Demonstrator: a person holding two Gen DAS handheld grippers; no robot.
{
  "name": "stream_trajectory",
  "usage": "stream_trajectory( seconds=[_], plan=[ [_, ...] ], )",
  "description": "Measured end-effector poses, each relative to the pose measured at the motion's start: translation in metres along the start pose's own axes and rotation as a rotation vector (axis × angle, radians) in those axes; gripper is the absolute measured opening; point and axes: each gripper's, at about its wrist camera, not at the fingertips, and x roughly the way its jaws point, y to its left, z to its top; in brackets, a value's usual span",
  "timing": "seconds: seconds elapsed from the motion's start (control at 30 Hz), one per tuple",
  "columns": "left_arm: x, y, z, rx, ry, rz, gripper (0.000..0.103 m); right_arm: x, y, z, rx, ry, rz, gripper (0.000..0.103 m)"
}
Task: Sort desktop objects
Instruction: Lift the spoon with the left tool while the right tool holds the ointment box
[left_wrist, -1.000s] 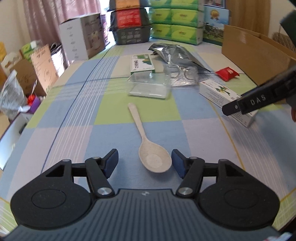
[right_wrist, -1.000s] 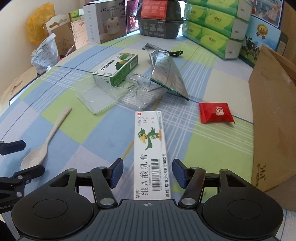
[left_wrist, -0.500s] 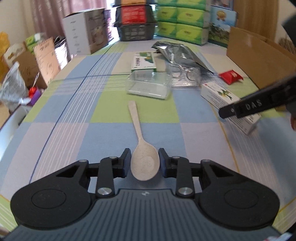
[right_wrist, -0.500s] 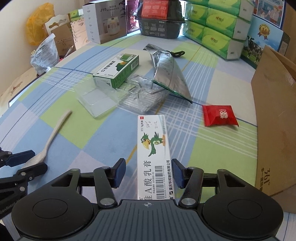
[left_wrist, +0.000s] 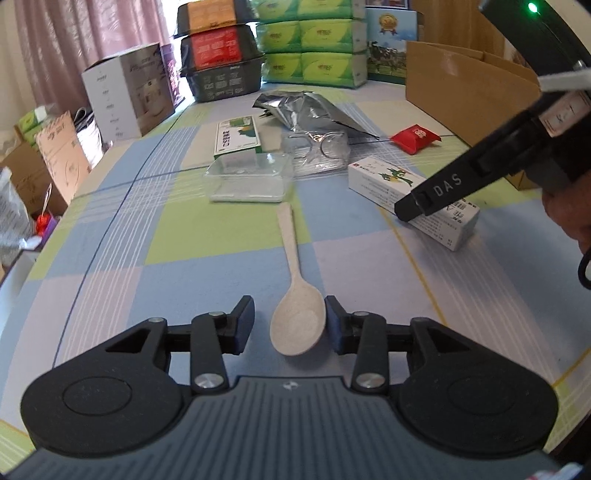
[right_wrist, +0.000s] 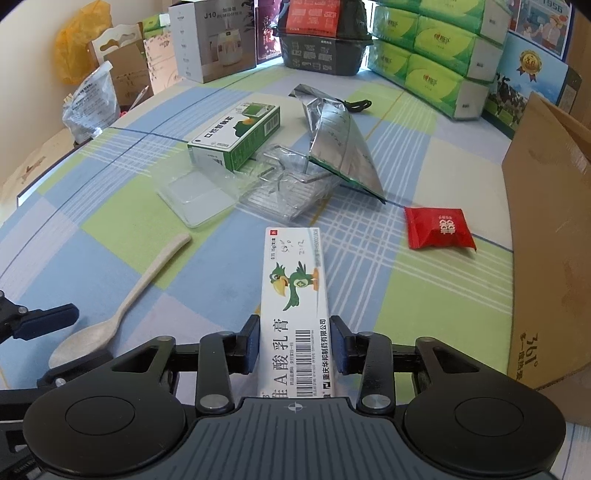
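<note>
A pale beige spoon (left_wrist: 291, 243) lies on the checked tablecloth with its handle pointing away. Its bowl sits between the fingers of my left gripper (left_wrist: 290, 314). The right pad touches the bowl and a small gap shows at the left pad, so this gripper is slightly open. In the right wrist view the spoon (right_wrist: 122, 310) rests flat at the lower left. My right gripper (right_wrist: 294, 332) is shut on the near end of a long white ointment box (right_wrist: 295, 273) with a green bird on it. The box (left_wrist: 380, 177) still rests on the cloth.
Beyond the spoon are a clear plastic tray (left_wrist: 251, 177), a green and white box (left_wrist: 238, 134), a silver foil bag (left_wrist: 306, 110) and a red packet (left_wrist: 415, 136). A tall cardboard box (right_wrist: 546, 236) stands on the right. Boxes and tissue packs (left_wrist: 314, 37) line the far edge.
My right gripper has closed onto the white ointment box. My left gripper closed around the spoon bowl, then its fingers parted a little, leaving a gap on the left.
</note>
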Motion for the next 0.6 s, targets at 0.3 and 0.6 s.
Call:
stream_trajectory(
  seconds=[0.3, 0.6],
  plan=[
    [-0.0009, 0.0045, 0.0007, -0.097, 0.027, -0.051, 0.035, 0.0003, -0.0044, 0.0012, 0.026, 0.002, -0.003, 0.036],
    [0.0008, 0.0021, 0.0033, -0.096, 0.031, -0.042, 0.027, 0.0015, -0.0039, 0.0017, 0.026, 0.004, -0.001, 0.038]
  ],
)
